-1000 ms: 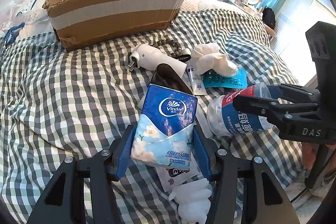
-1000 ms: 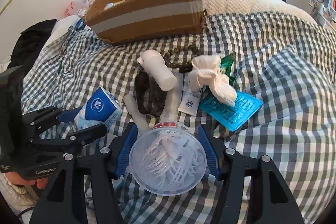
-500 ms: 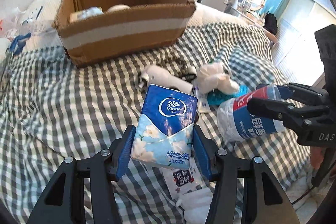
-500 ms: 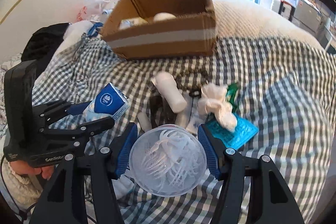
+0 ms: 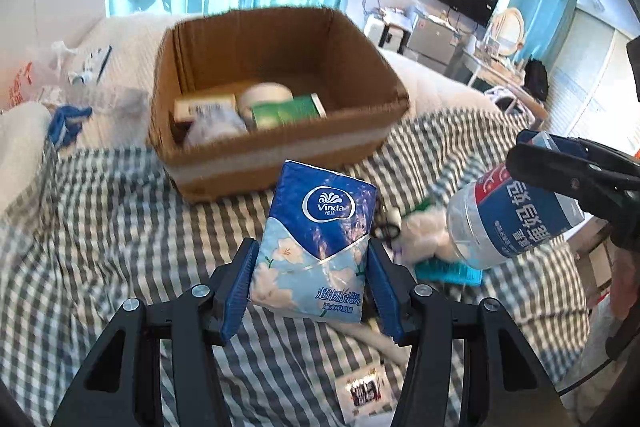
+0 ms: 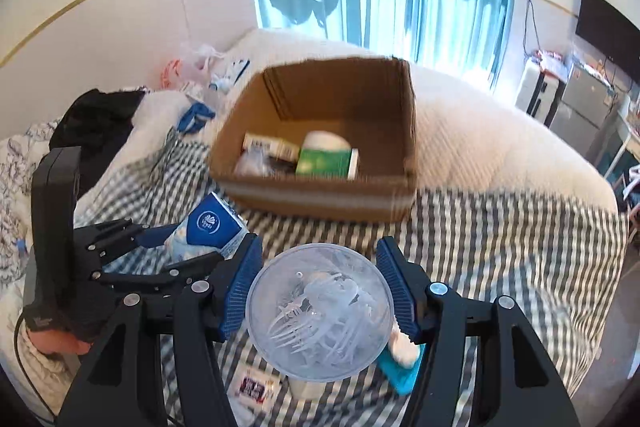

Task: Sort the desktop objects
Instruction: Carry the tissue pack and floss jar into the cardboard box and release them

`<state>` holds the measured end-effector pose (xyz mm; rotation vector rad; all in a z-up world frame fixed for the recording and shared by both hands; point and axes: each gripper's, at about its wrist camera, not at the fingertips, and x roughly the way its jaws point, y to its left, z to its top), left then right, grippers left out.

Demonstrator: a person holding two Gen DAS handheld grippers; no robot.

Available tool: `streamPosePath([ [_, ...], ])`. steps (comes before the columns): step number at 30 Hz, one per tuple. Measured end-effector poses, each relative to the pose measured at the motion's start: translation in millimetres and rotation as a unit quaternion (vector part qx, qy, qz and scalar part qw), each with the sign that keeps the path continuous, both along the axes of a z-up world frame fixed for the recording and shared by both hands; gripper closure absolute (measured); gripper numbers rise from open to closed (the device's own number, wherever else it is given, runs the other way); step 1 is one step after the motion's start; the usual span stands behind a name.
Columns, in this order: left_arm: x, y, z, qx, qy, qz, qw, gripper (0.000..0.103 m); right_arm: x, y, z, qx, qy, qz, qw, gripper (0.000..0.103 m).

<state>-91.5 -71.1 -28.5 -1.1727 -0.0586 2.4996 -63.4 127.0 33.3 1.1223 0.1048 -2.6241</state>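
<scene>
We hold the tissue pack (image 5: 316, 247) in our left claw (image 5: 310, 285), its blue pads pinching the pack's lower sides, and the bottle (image 5: 508, 223) in our right claw (image 6: 320, 293), pads pressed on its body. Both now sit higher over the bed (image 5: 100, 227) than a second ago: the box (image 5: 280, 163) then showed only its outer wall, and now we look down into it. The clutter that lay in front of the claws has slid low in both views and is partly hidden behind the pack and bottle.

The tissue pack is a soft plastic packet, dark blue on top with a white oval logo, pale blue with cream flowers below, standing upright and slightly crumpled. The bottle is clear, ribbed plastic with a blue and red label; the right wrist view looks straight at its round, moulded base (image 6: 320, 311).

The box is brown corrugated cardboard with a pale tape band round its wall, open on top, holding a green carton (image 5: 288, 111), a white round tub (image 5: 264, 93) and a beige carton (image 5: 204, 107). It rests on the bed's grey-and-white checked cover, with a white quilt (image 6: 480, 139) behind it.
</scene>
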Motion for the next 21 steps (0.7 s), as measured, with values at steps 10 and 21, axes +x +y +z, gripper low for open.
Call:
streamPosePath([
  [10,-47,1,32,-0.010,0.033,0.013,0.9993,0.047,-79,-1,42,-0.046,0.019,-0.014,0.999,0.044],
  [21,-135,0,26,0.016,0.022,0.043,0.9987,0.047,-173,11,4,-0.045,0.001,-0.064,0.997,0.044],
])
